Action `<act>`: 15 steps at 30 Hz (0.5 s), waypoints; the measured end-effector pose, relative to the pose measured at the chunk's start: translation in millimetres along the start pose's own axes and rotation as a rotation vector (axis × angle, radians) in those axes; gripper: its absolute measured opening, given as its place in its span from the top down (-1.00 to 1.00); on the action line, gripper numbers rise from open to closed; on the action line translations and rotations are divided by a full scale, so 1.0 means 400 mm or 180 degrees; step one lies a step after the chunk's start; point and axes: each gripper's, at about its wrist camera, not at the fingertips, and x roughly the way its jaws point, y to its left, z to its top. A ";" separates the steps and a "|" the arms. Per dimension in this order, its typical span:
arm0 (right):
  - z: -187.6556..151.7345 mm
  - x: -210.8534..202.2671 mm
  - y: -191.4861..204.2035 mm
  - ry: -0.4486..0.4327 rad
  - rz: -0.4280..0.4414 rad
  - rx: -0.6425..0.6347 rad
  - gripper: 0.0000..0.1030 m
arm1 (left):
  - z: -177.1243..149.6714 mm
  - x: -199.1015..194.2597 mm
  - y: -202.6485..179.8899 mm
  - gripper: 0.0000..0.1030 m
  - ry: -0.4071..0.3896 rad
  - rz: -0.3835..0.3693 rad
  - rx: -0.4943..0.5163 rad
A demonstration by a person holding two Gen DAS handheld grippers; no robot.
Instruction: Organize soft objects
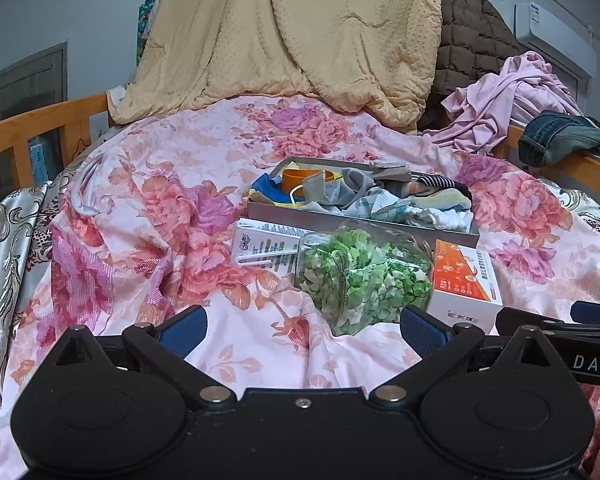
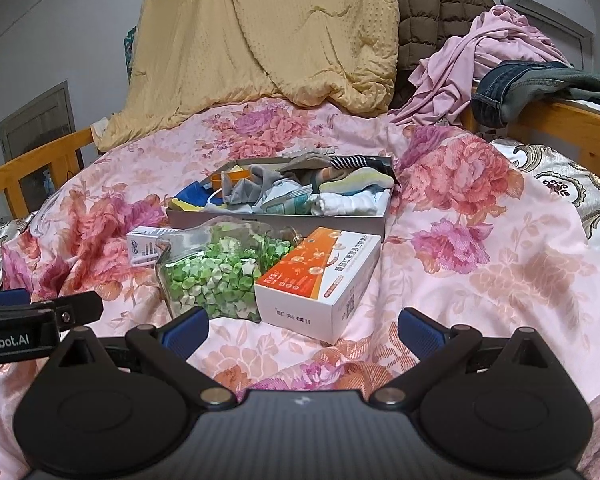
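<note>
Both grippers, left gripper (image 1: 303,326) and right gripper (image 2: 303,326), hang with jaws apart, holding nothing. Shallow grey cardboard tray (image 1: 352,224) already holds socks; loose pink cloth garment (image 1: 512,96) behind it looks left to sort.

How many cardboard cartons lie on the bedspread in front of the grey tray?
2. The orange-and-white carton lies right of the jar of green paper stars; the white carton pokes out behind the jar's left side, partly hidden. Others could be hidden behind the jar.
</note>
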 end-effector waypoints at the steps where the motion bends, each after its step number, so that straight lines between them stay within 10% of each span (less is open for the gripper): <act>1: 0.000 0.000 0.000 0.0000 -0.0001 -0.0001 -0.99 | 0.000 0.000 0.001 -0.98 0.0001 0.0004 -0.0001; 15: -0.001 0.001 -0.001 0.0015 0.0001 -0.0001 -0.99 | -0.003 0.001 0.006 -0.98 0.0013 0.0014 -0.0011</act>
